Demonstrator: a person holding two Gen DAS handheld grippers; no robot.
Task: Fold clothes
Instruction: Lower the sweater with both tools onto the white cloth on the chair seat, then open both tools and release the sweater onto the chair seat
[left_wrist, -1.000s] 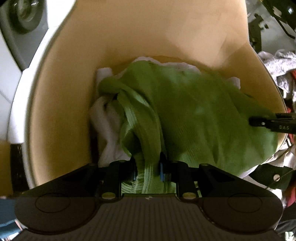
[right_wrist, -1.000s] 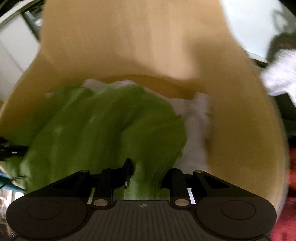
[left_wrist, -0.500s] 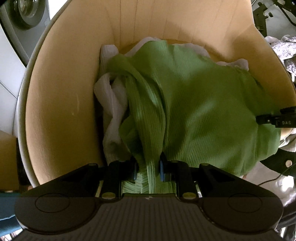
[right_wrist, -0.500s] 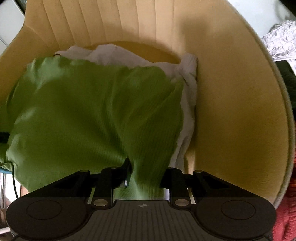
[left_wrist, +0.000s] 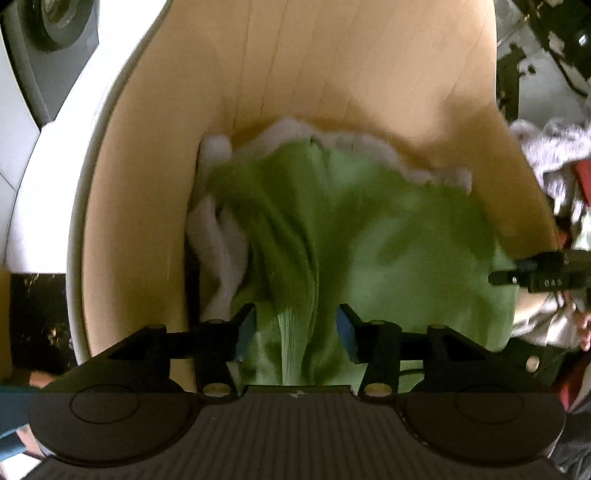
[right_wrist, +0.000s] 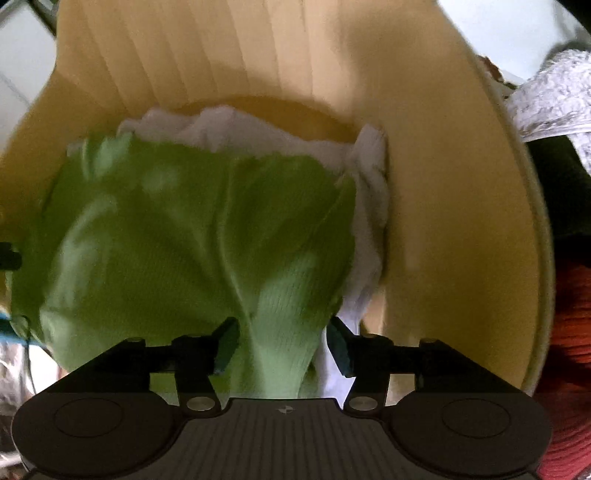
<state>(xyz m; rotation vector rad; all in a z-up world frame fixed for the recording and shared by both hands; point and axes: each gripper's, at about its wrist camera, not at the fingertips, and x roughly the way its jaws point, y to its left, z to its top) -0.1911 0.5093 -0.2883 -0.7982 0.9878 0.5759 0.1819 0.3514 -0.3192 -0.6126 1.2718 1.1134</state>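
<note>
A green knit garment (left_wrist: 369, 229) lies folded over a white garment (left_wrist: 218, 243) on the seat of a beige tub chair (left_wrist: 140, 184). My left gripper (left_wrist: 295, 317) is at the garment's near left edge; its jaws are opening, and a ridge of green cloth stands loose between the pads. My right gripper (right_wrist: 282, 332) is at the near right edge of the green garment (right_wrist: 166, 229), jaws also opening, with a green fold between them and the white garment (right_wrist: 369, 206) just right of it. The right gripper's tip (left_wrist: 532, 277) also shows in the left wrist view.
The chair's curved back and arms (right_wrist: 461, 221) enclose the clothes on three sides. A grey-white textured cloth (right_wrist: 554, 92) and a red knit (right_wrist: 569, 314) lie outside the chair on the right. A white and grey appliance (left_wrist: 55, 37) stands to the left.
Both grippers' jaws have spread apart and no longer pinch the green garment's edge. The green cloth has slackened onto the seat.
</note>
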